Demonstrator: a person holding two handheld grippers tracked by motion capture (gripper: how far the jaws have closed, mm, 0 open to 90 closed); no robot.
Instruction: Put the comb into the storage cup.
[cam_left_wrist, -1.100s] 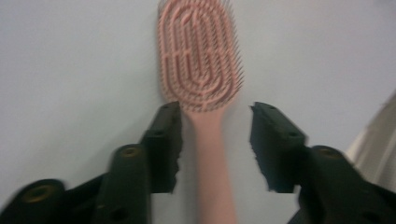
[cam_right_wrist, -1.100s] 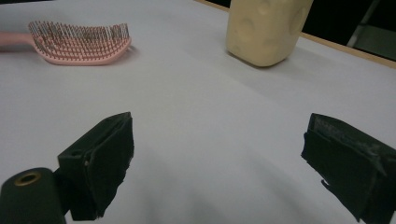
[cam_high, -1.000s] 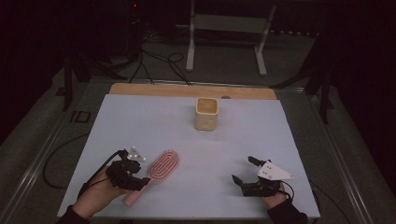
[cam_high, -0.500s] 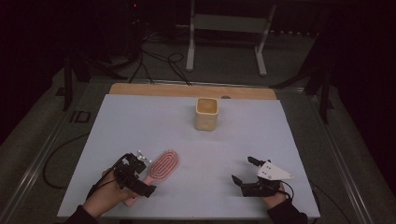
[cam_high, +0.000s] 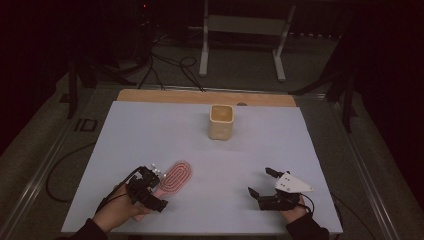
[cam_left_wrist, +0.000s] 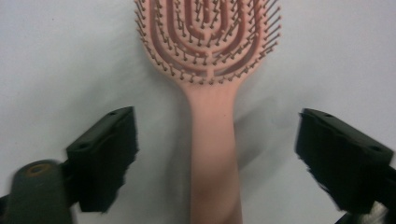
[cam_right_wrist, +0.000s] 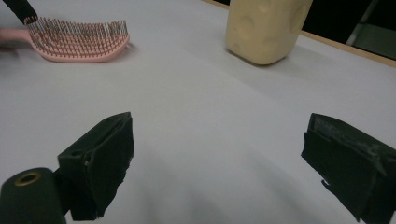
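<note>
We see the left gripper (cam_left_wrist: 212, 154) with its blocky black jaws apart and just now narrowing, the smooth pink handle of the hairbrush (cam_left_wrist: 210, 70) lying untouched between them, its bristled oval head ahead. The right gripper (cam_right_wrist: 219, 163) gapes wide over bare white table (cam_right_wrist: 196, 116); a dimpled cream cup (cam_right_wrist: 266, 28) stands beyond.

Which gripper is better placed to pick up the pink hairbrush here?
Left. The left gripper straddles the pink hairbrush handle, jaws open, pads clear. The right gripper sits well away, open over bare table.
</note>
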